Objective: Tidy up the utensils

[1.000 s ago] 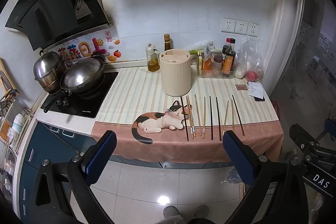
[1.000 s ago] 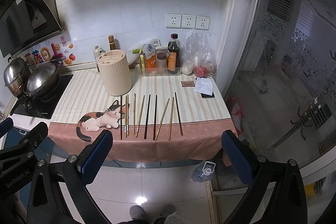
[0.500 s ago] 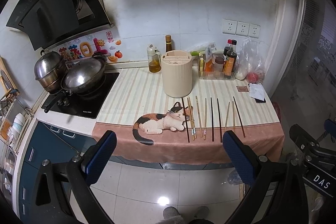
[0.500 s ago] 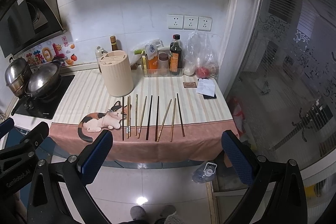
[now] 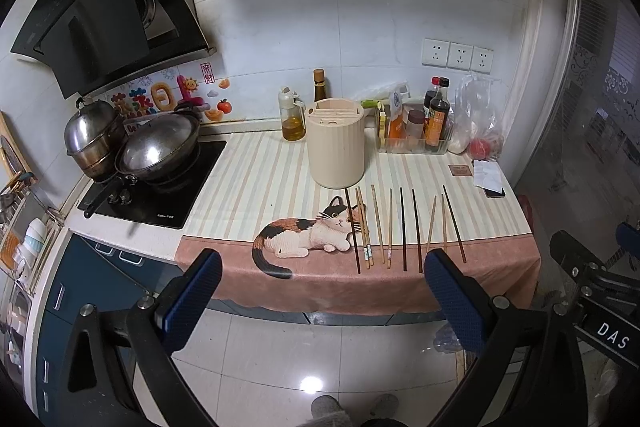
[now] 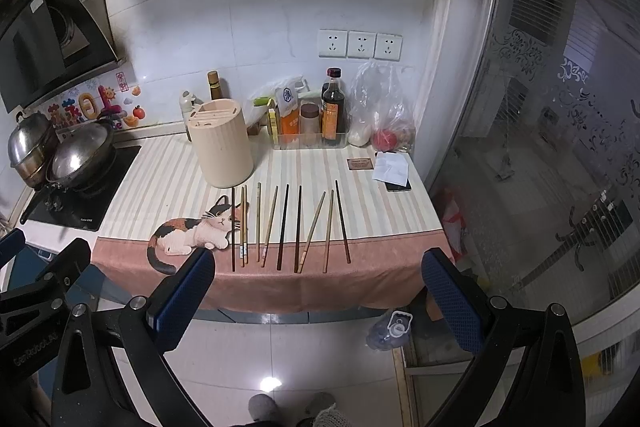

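Standing back from the counter (image 5: pixel 248 183), the person holds both grippers out over the floor, short of its front edge, with nothing picked up yet. Largest on the striped mat (image 5: pixel 472 259) is the cream holder (image 5: pixel 336 143), upright near the middle with slots in its top. In front of it the chopsticks (image 5: pixel 403 227) lie side by side in a row, tips toward the holder, the leftmost few over the printed cat (image 5: pixel 308 235). The left gripper (image 5: pixel 320 303) is spread wide and empty; the right gripper (image 6: pixel 318 301) likewise. My worry is the thin sticks: lying flat and close, one could be pinched with its neighbour, roll off the front edge, or miss a narrow slot and tip the holder.
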{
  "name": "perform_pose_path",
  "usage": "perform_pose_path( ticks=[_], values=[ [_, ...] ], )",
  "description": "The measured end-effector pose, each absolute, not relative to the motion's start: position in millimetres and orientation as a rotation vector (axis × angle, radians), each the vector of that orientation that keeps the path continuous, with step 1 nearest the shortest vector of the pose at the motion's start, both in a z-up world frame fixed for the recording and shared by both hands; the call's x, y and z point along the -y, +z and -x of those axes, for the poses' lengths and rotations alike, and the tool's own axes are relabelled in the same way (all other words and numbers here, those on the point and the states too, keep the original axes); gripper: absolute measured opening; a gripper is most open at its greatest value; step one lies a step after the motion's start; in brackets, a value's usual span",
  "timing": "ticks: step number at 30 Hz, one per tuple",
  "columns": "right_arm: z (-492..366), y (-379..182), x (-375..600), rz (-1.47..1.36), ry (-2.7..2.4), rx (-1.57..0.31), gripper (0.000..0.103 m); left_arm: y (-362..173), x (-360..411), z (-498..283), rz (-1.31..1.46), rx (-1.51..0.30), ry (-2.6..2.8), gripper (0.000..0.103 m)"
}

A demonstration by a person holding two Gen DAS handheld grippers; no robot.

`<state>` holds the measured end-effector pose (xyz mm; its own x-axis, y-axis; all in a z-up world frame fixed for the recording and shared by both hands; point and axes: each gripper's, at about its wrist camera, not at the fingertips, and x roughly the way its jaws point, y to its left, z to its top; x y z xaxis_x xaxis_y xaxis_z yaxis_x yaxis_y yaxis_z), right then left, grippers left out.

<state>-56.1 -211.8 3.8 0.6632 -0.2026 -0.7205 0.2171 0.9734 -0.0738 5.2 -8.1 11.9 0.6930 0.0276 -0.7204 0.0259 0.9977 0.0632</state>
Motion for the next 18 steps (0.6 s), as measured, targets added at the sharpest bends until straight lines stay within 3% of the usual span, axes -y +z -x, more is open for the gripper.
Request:
perform_pose_path(
  ticks=[18],
  values=[
    [53.2,5.0,214.5,-0.019,-0.240,-0.806,0.103,12.0,7.8,-5.0,-0.070,-0.804,-0.001,0.103]
  ],
)
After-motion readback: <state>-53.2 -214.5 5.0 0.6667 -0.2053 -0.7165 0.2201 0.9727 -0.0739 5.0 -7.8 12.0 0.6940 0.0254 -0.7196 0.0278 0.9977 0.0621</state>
